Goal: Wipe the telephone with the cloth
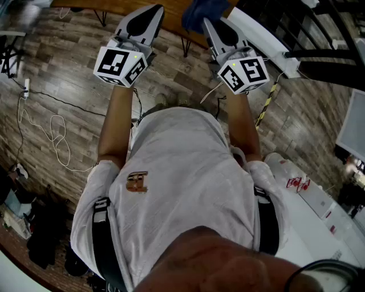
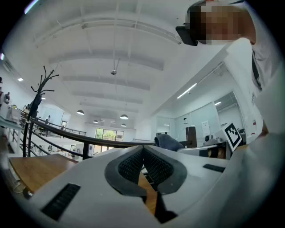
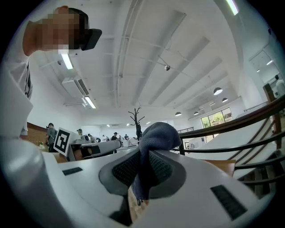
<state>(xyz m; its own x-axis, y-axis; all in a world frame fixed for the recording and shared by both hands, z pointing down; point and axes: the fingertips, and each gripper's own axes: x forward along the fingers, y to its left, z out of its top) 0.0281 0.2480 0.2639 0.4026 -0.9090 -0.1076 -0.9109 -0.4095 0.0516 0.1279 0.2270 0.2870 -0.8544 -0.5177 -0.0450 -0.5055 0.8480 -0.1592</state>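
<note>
My left gripper is held up in front of the person's chest, jaws shut with nothing between them; in the left gripper view its ribbed pads meet. Beside it, my right gripper is shut on a dark blue cloth. In the right gripper view the cloth bunches above the pads and a strip hangs down between them. From the left gripper view the cloth shows to the right. Both grippers point out and up toward the ceiling. No telephone is in any view.
A wooden table edge with thin metal legs lies beyond the grippers. Cables trail over the plank floor at left. A black railing runs at upper right, and a white surface sits at lower right.
</note>
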